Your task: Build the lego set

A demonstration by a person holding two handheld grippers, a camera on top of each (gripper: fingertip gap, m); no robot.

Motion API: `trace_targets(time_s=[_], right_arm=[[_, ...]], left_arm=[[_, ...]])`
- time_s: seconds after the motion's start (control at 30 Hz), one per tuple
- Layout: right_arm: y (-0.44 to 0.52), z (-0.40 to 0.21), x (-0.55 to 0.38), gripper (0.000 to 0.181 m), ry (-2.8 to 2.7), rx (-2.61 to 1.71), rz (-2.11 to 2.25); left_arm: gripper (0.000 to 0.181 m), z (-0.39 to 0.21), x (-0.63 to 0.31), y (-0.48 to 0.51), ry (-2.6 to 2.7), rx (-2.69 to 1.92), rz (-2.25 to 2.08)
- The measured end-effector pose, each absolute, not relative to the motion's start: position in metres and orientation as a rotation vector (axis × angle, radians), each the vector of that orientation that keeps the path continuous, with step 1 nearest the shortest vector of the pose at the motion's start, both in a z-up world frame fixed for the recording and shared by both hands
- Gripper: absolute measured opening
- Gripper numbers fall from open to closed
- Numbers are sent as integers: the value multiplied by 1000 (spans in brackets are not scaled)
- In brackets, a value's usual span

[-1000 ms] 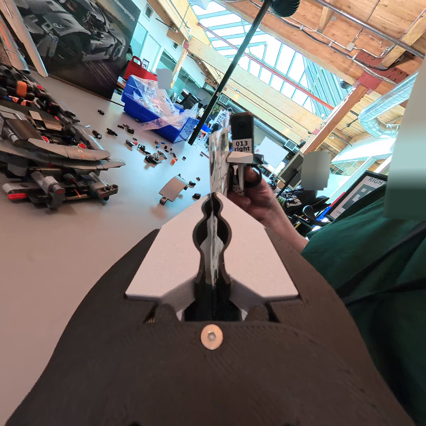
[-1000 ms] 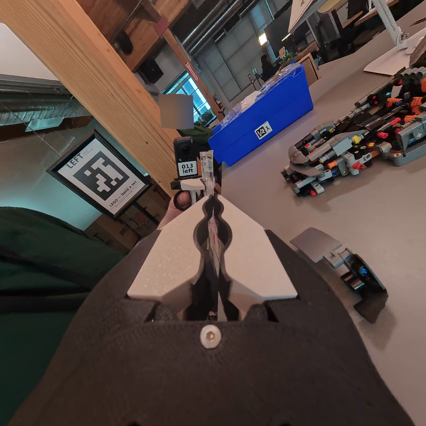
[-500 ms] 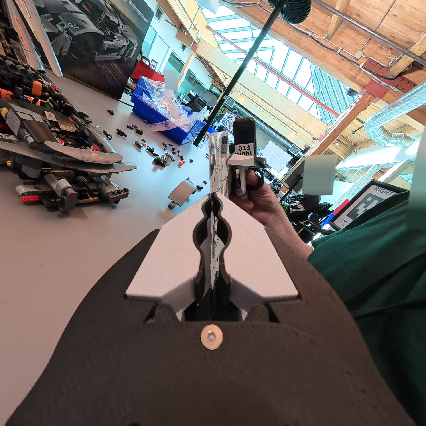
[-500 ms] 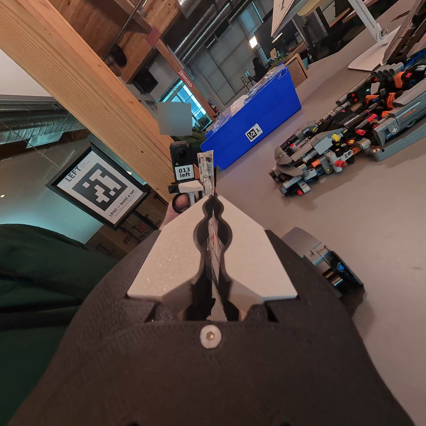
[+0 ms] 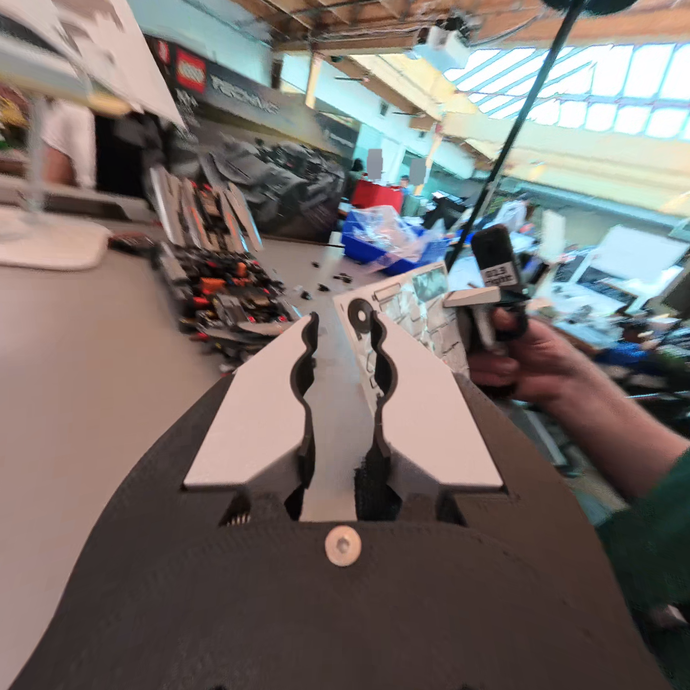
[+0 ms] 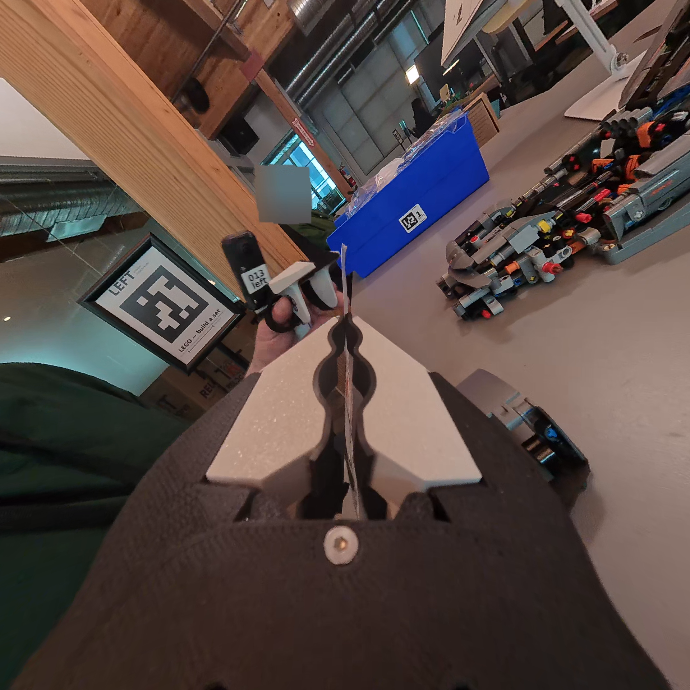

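Note:
My left gripper [image 5: 342,321] is open and empty above the grey table [image 5: 93,354]. A printed sheet with small pictures [image 5: 410,321] stands just right of its fingertips, apart from them. My right gripper [image 6: 345,321] is shut on that sheet [image 6: 345,283], seen edge-on between the jaws. In the left wrist view, which is blurred, the right gripper [image 5: 474,298] grips the sheet's far side. The left gripper [image 6: 306,280] shows open in the right wrist view, left of the sheet. The half-built grey, black and orange lego car [image 5: 231,295] lies on the table and also shows in the right wrist view [image 6: 560,239].
A blue bin [image 6: 410,201] with clear bags stands at the back. A grey panel sub-assembly [image 6: 522,422] lies beside my right gripper. Small loose pieces [image 5: 325,283] lie near the bin. A white stand base [image 5: 48,246] and a black pole [image 5: 504,142] are nearby. Left tips to right tips: about 15 cm.
My left gripper has opened and let go of the sheet, and swung left toward the car. My right gripper still holds the sheet.

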State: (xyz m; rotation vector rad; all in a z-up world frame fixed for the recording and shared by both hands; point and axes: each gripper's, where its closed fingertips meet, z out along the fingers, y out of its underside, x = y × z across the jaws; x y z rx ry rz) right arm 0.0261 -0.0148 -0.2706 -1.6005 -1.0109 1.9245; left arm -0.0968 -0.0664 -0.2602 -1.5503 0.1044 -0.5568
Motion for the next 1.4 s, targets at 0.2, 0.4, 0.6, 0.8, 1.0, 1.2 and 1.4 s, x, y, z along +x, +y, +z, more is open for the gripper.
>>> trace_targets(time_s=[0.2, 0.4, 0.6, 0.8, 1.0, 1.2, 1.4], right_arm=[[-18, -272, 23, 0, -1051, -1597, 1889], [-23, -275, 19, 0, -1109, -1586, 1837], [-28, -275, 19, 0, -1143, -1558, 1816], [-31, -272, 21, 0, -1163, -1520, 1804], [-33, -271, 22, 0, -1185, -1484, 1784], [-37, -267, 23, 0, -1220, -1429, 1777], [-43, -264, 26, 0, -1284, -1337, 1733]], left_arm=[[26, -233, -53, -66, 403, -1550, -206], [26, -242, -5, -44, 610, -1582, -135], [22, -254, 6, -24, 671, -1632, -96], [20, -257, 16, -15, 736, -1645, -81], [15, -261, 25, -13, 814, -1664, -127], [15, -259, 30, -19, 915, -1659, -200], [10, -257, 37, -27, 1019, -1642, -340]])
